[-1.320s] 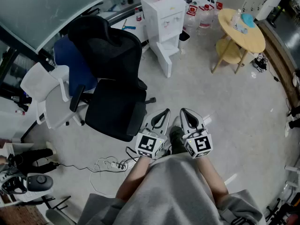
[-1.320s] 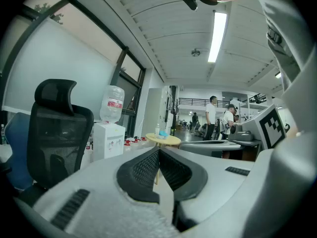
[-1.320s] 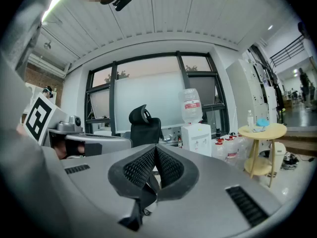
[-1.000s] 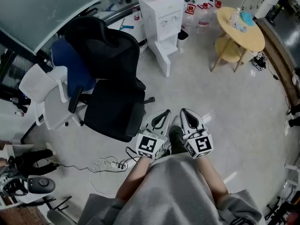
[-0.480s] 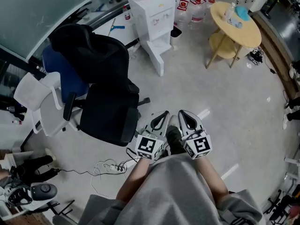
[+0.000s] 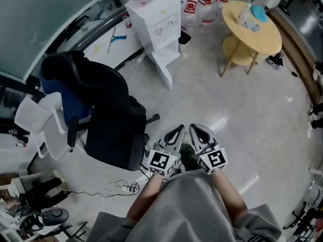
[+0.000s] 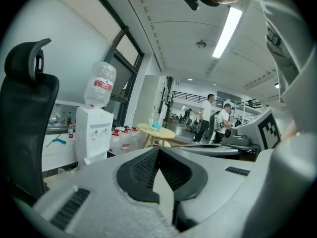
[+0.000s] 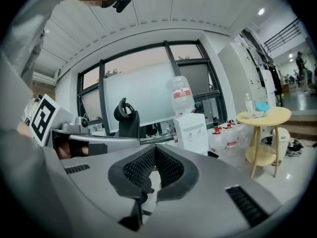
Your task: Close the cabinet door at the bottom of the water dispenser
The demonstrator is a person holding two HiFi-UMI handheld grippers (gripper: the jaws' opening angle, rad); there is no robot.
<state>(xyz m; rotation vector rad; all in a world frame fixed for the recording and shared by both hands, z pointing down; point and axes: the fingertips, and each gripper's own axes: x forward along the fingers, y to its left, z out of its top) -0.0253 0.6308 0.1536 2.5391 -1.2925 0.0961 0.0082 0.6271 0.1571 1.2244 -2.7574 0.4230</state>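
Both jaw pairs clenched tip to tip, nothing between them: left gripper (image 6: 175, 129), right gripper (image 6: 196, 128). Cabinet door (image 6: 160, 70) stands swung out from the base of the water dispenser (image 6: 154, 15), its free edge toward the grippers. Both grippers are well apart from the dispenser, and the left is judged slightly nearer.

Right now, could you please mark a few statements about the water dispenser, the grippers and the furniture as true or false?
1. The cabinet door at the bottom of the water dispenser stands open. True.
2. The left gripper touches that door. False: it is held close to the person, far from the dispenser.
3. The left gripper and the right gripper are both shut and hold nothing. True.
4. In the head view, the round table stands left of the dispenser. False: it stands to its right.
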